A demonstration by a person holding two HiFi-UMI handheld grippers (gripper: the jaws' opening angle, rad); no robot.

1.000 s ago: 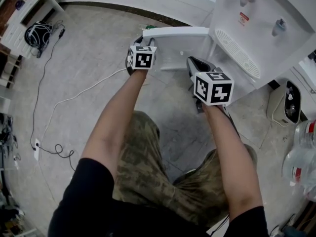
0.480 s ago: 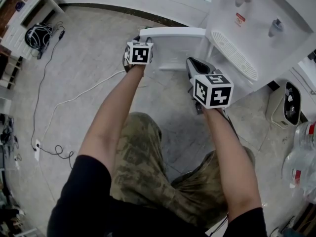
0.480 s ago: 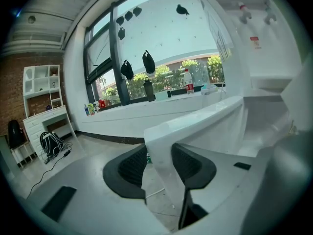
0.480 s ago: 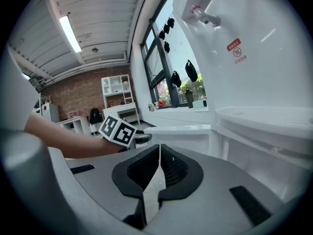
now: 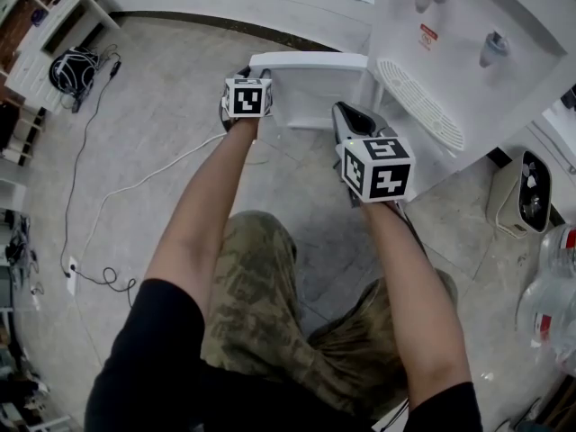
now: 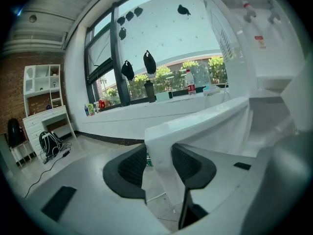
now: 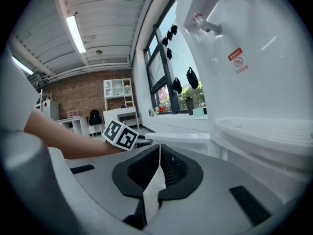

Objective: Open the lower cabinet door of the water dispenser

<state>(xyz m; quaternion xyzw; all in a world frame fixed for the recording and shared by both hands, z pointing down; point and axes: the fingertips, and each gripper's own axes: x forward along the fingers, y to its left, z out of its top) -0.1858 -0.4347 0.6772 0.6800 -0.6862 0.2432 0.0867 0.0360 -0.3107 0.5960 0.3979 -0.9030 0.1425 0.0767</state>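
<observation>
Right hand-held gripper [image 7: 159, 153] jaws together, cabinet door [image 7: 178, 137] ahead

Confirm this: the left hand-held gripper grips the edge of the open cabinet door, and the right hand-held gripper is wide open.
Wrong about the right hand-held gripper: the right gripper view shows its jaws shut together on nothing. The left hand-held gripper does grip the edge of the open cabinet door.

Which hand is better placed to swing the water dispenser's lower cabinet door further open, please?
Left, probably. The left gripper grips the free edge of the cabinet door, so it can simply pull. The right gripper is shut on nothing, short of the door.
</observation>
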